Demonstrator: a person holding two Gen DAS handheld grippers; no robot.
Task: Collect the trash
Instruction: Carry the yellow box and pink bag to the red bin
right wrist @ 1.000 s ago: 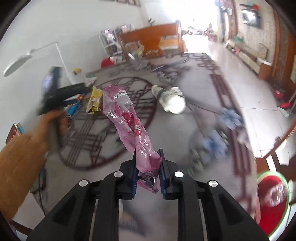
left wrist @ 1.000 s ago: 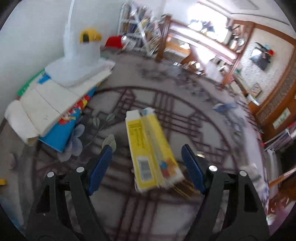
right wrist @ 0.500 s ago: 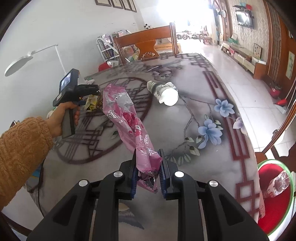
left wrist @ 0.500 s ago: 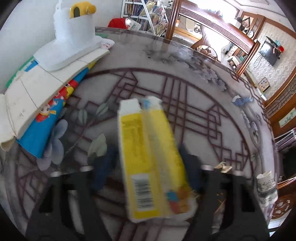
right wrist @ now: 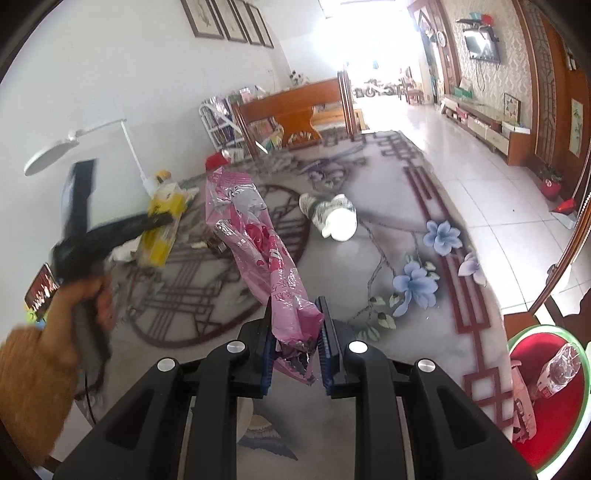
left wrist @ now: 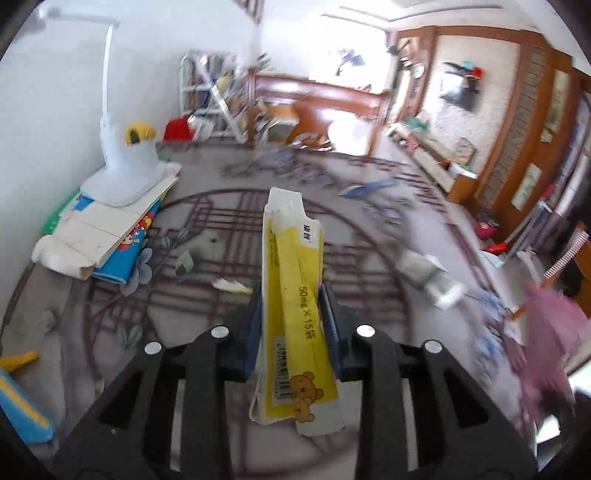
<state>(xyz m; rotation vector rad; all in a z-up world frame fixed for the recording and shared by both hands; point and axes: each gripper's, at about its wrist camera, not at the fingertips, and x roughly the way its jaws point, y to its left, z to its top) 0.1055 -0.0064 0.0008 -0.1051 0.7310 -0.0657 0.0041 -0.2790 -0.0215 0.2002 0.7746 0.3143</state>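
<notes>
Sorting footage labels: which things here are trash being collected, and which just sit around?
Trash job:
flattened yellow medicine box, in left tool
crinkled pink plastic wrapper, in right tool
red bin with green rim

Lying about:
white desk lamp
stacked children's books

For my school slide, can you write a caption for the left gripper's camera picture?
Left gripper shut on a flattened yellow-and-white cardboard box, held above the patterned table.

Home: wall television [right wrist: 480, 43], framed pictures [right wrist: 229, 18]

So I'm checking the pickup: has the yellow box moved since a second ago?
Yes. The yellow box is lifted off the patterned table, upright and clamped in the left gripper.
</notes>
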